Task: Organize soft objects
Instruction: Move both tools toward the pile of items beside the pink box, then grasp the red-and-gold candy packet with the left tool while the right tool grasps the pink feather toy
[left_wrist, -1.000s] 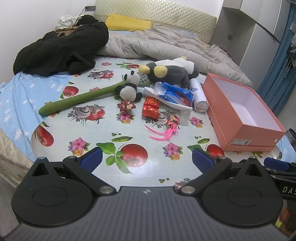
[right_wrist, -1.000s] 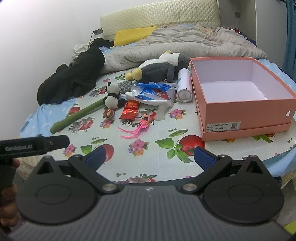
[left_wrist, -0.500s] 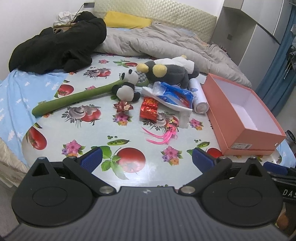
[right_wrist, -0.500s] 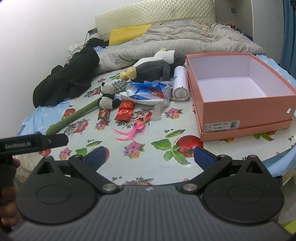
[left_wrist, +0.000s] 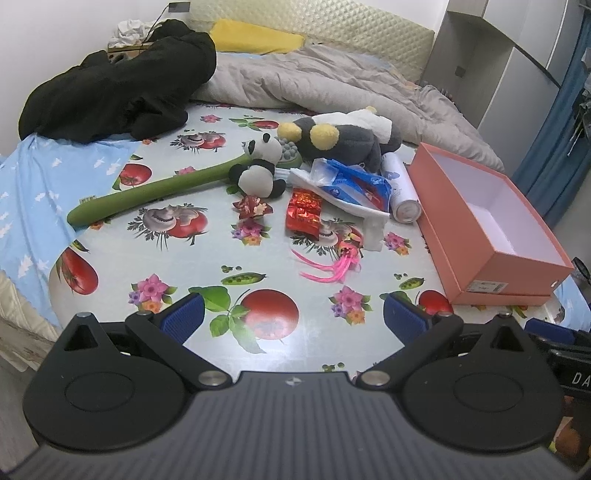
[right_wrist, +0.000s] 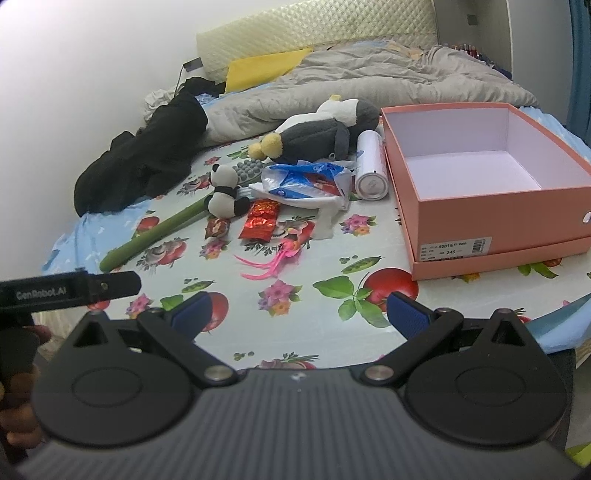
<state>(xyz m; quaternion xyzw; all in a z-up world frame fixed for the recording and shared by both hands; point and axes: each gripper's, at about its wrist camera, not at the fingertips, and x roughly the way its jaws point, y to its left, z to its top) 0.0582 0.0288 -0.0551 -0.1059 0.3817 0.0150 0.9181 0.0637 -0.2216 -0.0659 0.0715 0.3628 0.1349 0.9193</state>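
A small panda plush (left_wrist: 260, 168) (right_wrist: 223, 192) sits mid-cloth against a long green plush stem (left_wrist: 155, 192) (right_wrist: 155, 232). A big grey, white and yellow plush (left_wrist: 343, 138) (right_wrist: 321, 129) lies behind it. An open, empty pink box (left_wrist: 484, 221) (right_wrist: 480, 177) stands at the right. My left gripper (left_wrist: 291, 317) and right gripper (right_wrist: 299, 314) are both open and empty, held above the near edge of the cloth, well short of the toys.
A blue-white plastic bag (left_wrist: 351, 182), a white cylinder (left_wrist: 400, 188), red snack packets (left_wrist: 304, 214), a pink ribbon (left_wrist: 332, 264) and a white tissue (left_wrist: 373, 229) lie among the toys. A black jacket (left_wrist: 118, 85) and a grey duvet (left_wrist: 332, 81) lie behind.
Both grippers have drawn back and risen a little, so the toys and the box look smaller and farther. Nothing on the cloth has moved.
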